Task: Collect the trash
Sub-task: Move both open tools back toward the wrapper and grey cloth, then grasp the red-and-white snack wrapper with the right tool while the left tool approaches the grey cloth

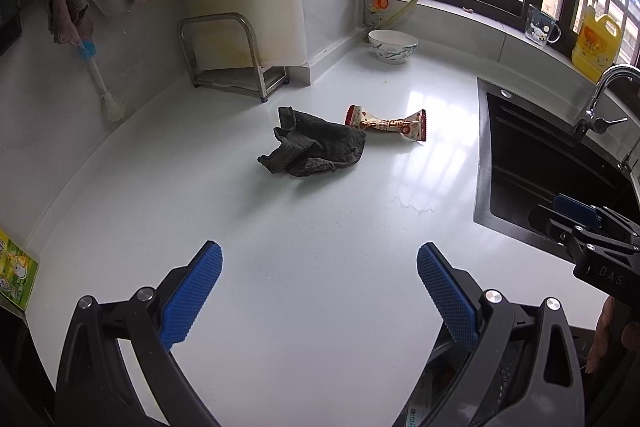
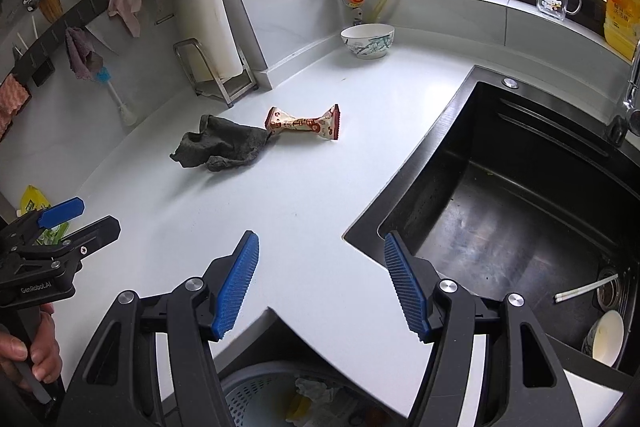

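Crumpled red-and-cream snack wrapper (image 1: pixel 387 124) lies mid white table (image 1: pixel 304 227), touching dark grey rag (image 1: pixel 316 147). Left gripper (image 1: pixel 319 269) & right gripper (image 2: pixel 321 259): jaws apart, empty, well short of wrapper.

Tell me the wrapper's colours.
The wrapper is cream with dark red ends and reddish print; the right wrist view shows it best.
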Action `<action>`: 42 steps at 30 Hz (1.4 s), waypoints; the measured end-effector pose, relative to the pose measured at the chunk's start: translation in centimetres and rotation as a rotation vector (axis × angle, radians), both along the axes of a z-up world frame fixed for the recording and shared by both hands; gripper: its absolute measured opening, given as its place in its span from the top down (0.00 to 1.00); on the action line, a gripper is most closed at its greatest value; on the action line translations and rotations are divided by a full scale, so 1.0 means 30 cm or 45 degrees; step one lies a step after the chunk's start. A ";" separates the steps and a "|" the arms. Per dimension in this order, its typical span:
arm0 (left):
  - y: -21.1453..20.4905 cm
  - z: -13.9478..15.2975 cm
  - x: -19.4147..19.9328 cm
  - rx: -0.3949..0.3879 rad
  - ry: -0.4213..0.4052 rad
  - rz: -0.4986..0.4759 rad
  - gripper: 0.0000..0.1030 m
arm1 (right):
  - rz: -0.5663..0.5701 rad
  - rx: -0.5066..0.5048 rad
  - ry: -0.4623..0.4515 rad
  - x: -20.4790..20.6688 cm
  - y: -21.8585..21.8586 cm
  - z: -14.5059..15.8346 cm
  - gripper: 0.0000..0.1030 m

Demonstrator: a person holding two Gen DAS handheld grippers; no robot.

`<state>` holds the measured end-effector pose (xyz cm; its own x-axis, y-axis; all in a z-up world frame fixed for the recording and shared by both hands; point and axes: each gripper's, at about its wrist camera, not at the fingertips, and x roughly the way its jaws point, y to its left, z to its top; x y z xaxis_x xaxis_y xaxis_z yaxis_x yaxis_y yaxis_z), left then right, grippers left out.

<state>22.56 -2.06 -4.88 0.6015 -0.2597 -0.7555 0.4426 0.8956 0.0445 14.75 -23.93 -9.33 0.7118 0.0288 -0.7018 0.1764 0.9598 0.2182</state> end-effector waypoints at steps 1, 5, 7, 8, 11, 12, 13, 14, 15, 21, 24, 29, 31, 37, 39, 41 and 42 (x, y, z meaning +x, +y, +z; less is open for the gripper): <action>-0.001 -0.006 0.022 -0.002 0.004 0.002 0.07 | 0.002 -0.004 0.001 0.026 -0.003 -0.002 0.39; -0.004 -0.034 0.113 -0.013 0.025 0.010 0.07 | 0.015 -0.019 0.013 0.134 -0.017 -0.025 0.39; -0.011 -0.049 0.156 -0.019 0.037 0.013 0.07 | 0.023 -0.026 0.018 0.188 -0.024 -0.036 0.39; -0.015 -0.058 0.178 -0.021 0.045 0.011 0.07 | 0.030 -0.032 0.019 0.212 -0.027 -0.041 0.39; -0.034 -0.082 0.235 -0.016 0.054 -0.004 0.07 | 0.066 -0.080 0.022 0.292 -0.025 -0.051 0.39; -0.042 -0.090 0.251 -0.012 0.049 -0.010 0.07 | 0.081 -0.101 0.023 0.317 -0.024 -0.054 0.38; -0.049 -0.097 0.265 -0.008 0.044 -0.015 0.07 | 0.095 -0.126 0.022 0.340 -0.024 -0.056 0.38; -0.055 -0.105 0.280 -0.007 0.042 -0.018 0.07 | 0.111 -0.154 0.018 0.364 -0.023 -0.057 0.37; -0.062 -0.114 0.294 -0.006 0.043 -0.019 0.07 | 0.126 -0.177 0.014 0.386 -0.025 -0.057 0.36; -0.085 -0.152 0.359 -0.033 0.064 -0.010 0.07 | 0.247 -0.214 0.008 0.519 -0.051 -0.076 0.36; -0.090 -0.168 0.383 -0.053 0.088 0.013 0.07 | 0.345 -0.296 0.026 0.581 -0.041 -0.092 0.36; -0.098 -0.192 0.400 -0.085 0.124 0.058 0.07 | 0.481 -0.406 0.052 0.665 -0.024 -0.109 0.36; -0.102 -0.203 0.404 -0.095 0.138 0.083 0.07 | 0.531 -0.442 0.057 0.694 -0.016 -0.116 0.36; -0.110 -0.226 0.407 -0.123 0.167 0.133 0.07 | 0.688 -0.561 0.099 0.755 0.029 -0.143 0.36; -0.111 -0.233 0.408 -0.124 0.176 0.135 0.07 | 0.714 -0.603 0.105 0.768 0.045 -0.155 0.36; -0.112 -0.236 0.408 -0.122 0.177 0.134 0.07 | 0.737 -0.631 0.112 0.781 0.058 -0.168 0.36; -0.112 -0.238 0.409 -0.123 0.181 0.133 0.07 | 0.748 -0.654 0.118 0.788 0.066 -0.178 0.36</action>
